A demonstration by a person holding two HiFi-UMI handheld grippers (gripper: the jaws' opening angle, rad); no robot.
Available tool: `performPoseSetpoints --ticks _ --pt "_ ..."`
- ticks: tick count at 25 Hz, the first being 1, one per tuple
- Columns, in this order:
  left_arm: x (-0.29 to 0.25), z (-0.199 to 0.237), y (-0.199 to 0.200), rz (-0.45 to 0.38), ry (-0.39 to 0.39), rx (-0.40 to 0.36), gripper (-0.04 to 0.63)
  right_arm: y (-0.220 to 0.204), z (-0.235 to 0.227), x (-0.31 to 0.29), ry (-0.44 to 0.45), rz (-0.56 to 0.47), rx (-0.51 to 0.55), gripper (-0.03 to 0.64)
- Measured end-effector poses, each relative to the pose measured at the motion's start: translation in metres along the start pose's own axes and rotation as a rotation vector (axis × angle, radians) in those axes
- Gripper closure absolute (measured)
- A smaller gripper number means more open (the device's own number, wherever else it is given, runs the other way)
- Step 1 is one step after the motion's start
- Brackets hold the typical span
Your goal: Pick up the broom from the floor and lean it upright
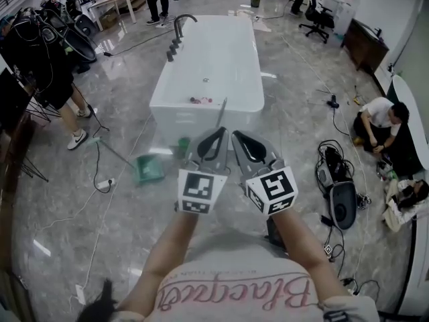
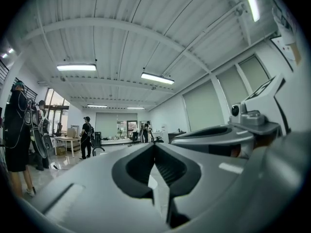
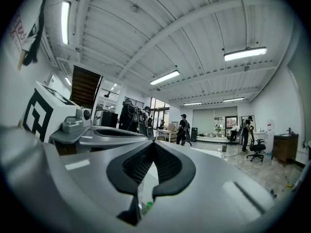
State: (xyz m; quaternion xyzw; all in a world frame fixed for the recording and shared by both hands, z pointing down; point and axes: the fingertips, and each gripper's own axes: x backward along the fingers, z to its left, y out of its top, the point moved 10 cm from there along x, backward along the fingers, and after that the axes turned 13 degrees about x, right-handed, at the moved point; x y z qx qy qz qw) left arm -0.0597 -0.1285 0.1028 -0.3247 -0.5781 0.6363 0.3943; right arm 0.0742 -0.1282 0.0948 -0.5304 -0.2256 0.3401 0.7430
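Note:
In the head view I hold both grippers up side by side in front of a white bathtub [image 1: 208,66]. My left gripper [image 1: 220,133] and my right gripper [image 1: 236,135] are both shut and hold nothing. A thin grey stick [image 1: 222,113], perhaps the broom's handle, stands tilted against the tub's near wall just above the gripper tips. A green piece [image 1: 182,146] shows at the tub's foot beside my left gripper; I cannot tell whether it is the broom's head. In the left gripper view the jaws [image 2: 154,145] meet at their tips, and so do those in the right gripper view [image 3: 154,144].
A green dustpan [image 1: 149,170] with a long handle lies on the floor left of the tub. Cables [image 1: 100,180] trail over the marble floor. A person [image 1: 382,123] sits on the floor at the right beside bags and gear [image 1: 338,193]. Another person [image 1: 67,106] stands at the left.

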Motion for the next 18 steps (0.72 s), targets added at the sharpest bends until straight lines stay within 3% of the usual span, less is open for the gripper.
performPoseSetpoints --ticks 18 --pt "0.016 -0.016 0.0 -0.024 0.003 0.02 0.598 -0.001 0.009 0.024 -0.046 -0.018 -0.007 0.617"
